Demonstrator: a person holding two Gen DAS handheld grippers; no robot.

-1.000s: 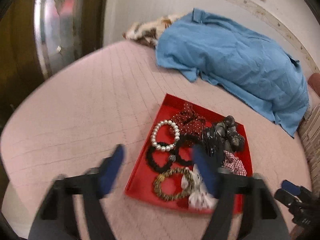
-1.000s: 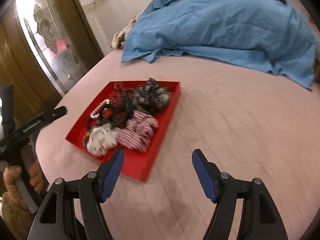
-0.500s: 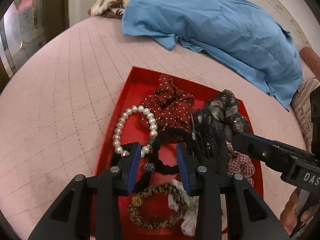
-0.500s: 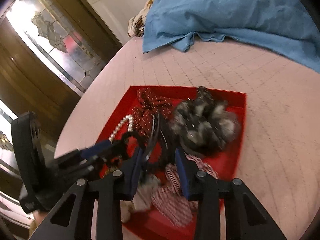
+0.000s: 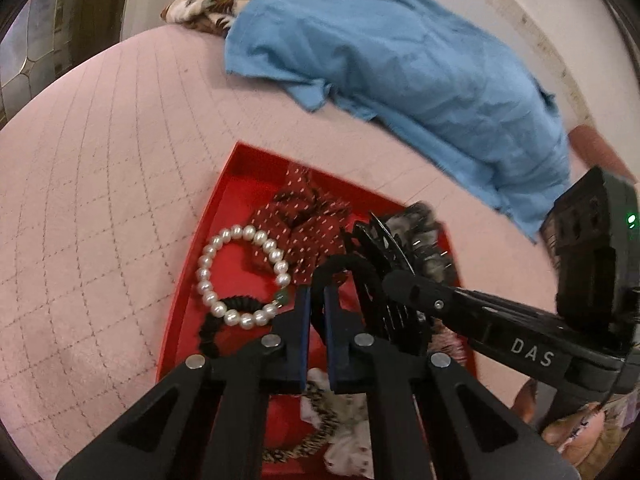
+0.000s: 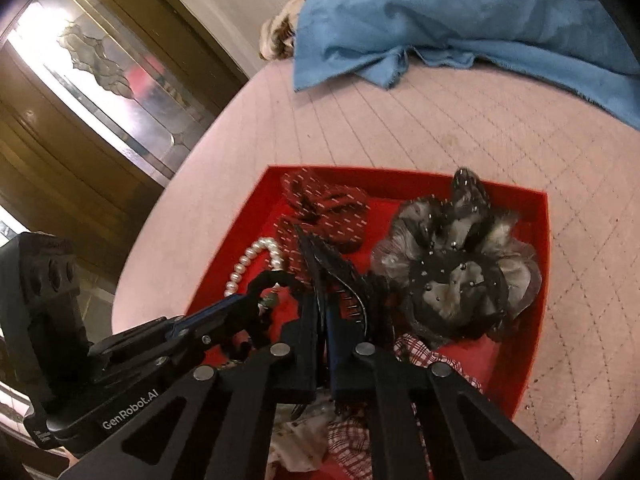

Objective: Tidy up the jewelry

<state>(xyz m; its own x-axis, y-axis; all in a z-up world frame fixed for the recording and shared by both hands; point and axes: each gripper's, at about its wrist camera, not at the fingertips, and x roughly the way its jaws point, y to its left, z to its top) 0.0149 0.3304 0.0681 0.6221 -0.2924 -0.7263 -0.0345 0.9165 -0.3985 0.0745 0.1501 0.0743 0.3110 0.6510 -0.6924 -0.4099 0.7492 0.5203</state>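
Right now both grippers are down inside the red tray [image 5: 224,184], side by side, each pinched on something black. The left gripper [image 5: 316,300] has its blue pads closed on a black hair tie [image 5: 344,266], whose loop arches up and away just past the fingertips. The right gripper [image 6: 322,296] is closed on a black comb clip [image 6: 340,280], which lies lengthwise along the fingers with its teeth fanning to the right. The 2 held pieces sit almost touching, so lifting them apart looks like the delicate part, with a risk of snagging. Around them the tray holds a pearl bracelet [image 5: 240,276] left of the tie, a red dotted scrunchie [image 5: 304,216] behind, a grey tulle scrunchie [image 6: 452,276] and a plaid scrunchie [image 6: 424,356].
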